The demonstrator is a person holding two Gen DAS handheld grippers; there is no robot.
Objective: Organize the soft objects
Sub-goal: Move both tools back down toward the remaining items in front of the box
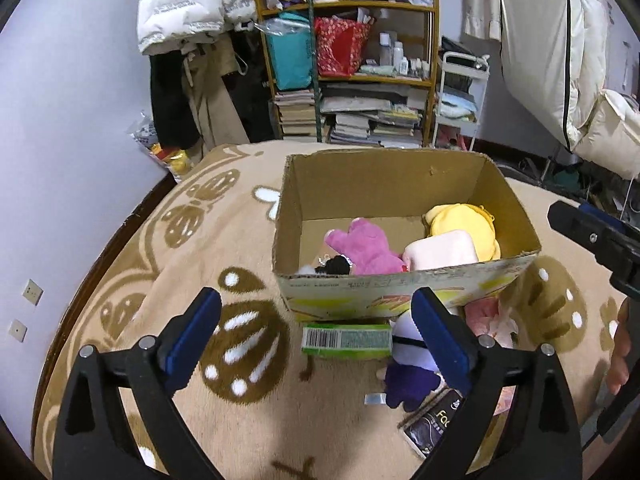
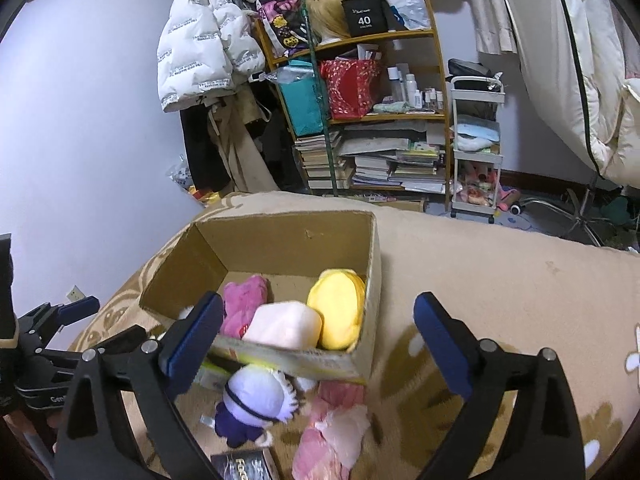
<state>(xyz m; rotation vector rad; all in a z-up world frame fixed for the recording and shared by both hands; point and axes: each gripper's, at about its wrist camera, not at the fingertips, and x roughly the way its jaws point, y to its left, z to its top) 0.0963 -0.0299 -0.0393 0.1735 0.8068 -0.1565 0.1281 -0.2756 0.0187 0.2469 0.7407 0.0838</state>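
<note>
An open cardboard box (image 1: pixel 400 184) (image 2: pixel 280 240) stands on the beige patterned blanket. Inside lie a magenta plush (image 1: pixel 360 248) (image 2: pixel 244 300), a pale pink plush (image 1: pixel 444 250) (image 2: pixel 284 326) and a yellow plush (image 1: pixel 468 224) (image 2: pixel 340 308). In front of the box lie a white-and-purple plush doll (image 1: pixel 404 368) (image 2: pixel 256 404) and a pink plush (image 1: pixel 492 320) (image 2: pixel 332 436). My left gripper (image 1: pixel 316 336) is open and empty above the blanket, near the doll. My right gripper (image 2: pixel 320 340) is open and empty above the box's near wall and the loose plushes.
A green carton (image 1: pixel 346 340) lies before the box. A dark packet (image 1: pixel 432 424) (image 2: pixel 244 464) lies near the doll. Behind the bed stand a wooden shelf (image 1: pixel 348 60) (image 2: pixel 360 100) with books and bags, a white cart (image 2: pixel 476 148) and hanging coats.
</note>
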